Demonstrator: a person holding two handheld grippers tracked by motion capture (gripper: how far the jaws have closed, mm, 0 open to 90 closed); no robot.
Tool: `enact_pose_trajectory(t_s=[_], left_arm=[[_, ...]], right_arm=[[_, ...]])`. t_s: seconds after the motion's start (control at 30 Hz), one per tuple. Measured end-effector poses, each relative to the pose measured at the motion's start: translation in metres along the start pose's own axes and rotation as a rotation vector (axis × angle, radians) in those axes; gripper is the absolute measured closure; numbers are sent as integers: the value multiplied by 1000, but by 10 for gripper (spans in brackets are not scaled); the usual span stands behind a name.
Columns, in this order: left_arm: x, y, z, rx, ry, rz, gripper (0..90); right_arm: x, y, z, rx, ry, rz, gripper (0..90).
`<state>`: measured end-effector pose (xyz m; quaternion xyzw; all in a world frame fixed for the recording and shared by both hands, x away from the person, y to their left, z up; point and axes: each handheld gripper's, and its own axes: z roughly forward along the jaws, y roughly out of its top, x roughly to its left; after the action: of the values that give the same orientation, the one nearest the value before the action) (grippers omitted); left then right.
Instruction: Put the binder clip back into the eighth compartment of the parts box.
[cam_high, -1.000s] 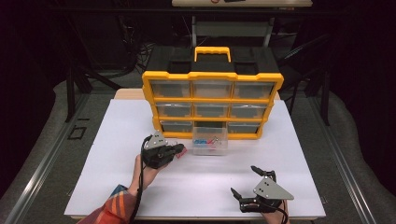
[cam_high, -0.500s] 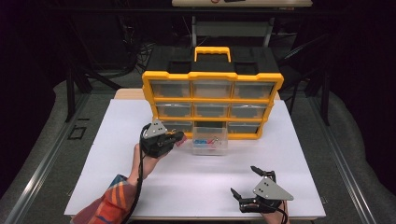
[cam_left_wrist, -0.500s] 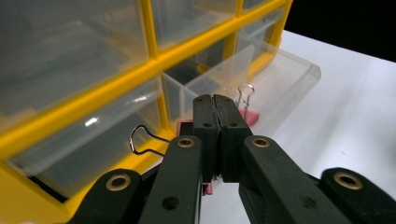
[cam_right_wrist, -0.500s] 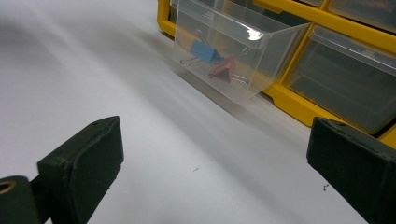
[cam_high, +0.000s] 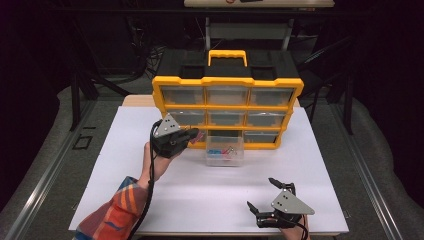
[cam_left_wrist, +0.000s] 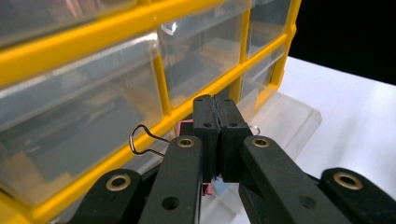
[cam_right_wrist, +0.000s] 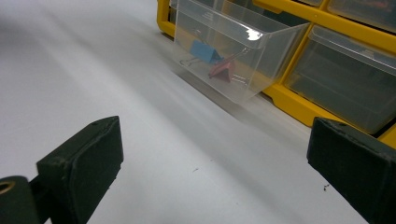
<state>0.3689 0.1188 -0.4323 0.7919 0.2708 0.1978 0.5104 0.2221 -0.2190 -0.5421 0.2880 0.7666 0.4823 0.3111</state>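
A small pink binder clip with wire handles (cam_left_wrist: 198, 133) is held clamped between the closed jaws of the left gripper (cam_high: 192, 136), seen left of centre in the high view. In the left gripper view the clip sits at mid-frame, one wire loop jutting out to the left, directly in front of the yellow-framed organiser cabinet with clear plastic drawers (cam_high: 227, 82). It is carried in the air, not resting on the white table top (cam_high: 125, 140).

A clear plastic drawer pulled out of the bottom row (cam_high: 224, 154) stands just below the cabinet's middle column, right of the left gripper. A blue binder clip (cam_right_wrist: 203, 50) and a red binder clip (cam_right_wrist: 222, 71) lie inside it, near the top centre of the right gripper view.

The right gripper (cam_high: 261, 195) rests low at the lower right of the high view, its jaws spread wide with nothing between them, well apart from the drawer.

The work is judged to be midway: one clip has been picked up and is close to the cabinet. Whether it is bound for the open drawer or has been taken out of it cannot be told. Its release is judged to remain, and perhaps the drawer's closing.
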Motion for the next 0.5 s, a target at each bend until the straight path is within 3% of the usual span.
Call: enact_pose_trajectory(t_s=[0.1,0.5], left_arm=[[-1,5,2,-5,-2,10,882],[-9,23,15,-25,-27,34,882]], right_arm=[[-1,0,-1,-18,-6,3,21],[-2,0,0,-5,-1,11,0]])
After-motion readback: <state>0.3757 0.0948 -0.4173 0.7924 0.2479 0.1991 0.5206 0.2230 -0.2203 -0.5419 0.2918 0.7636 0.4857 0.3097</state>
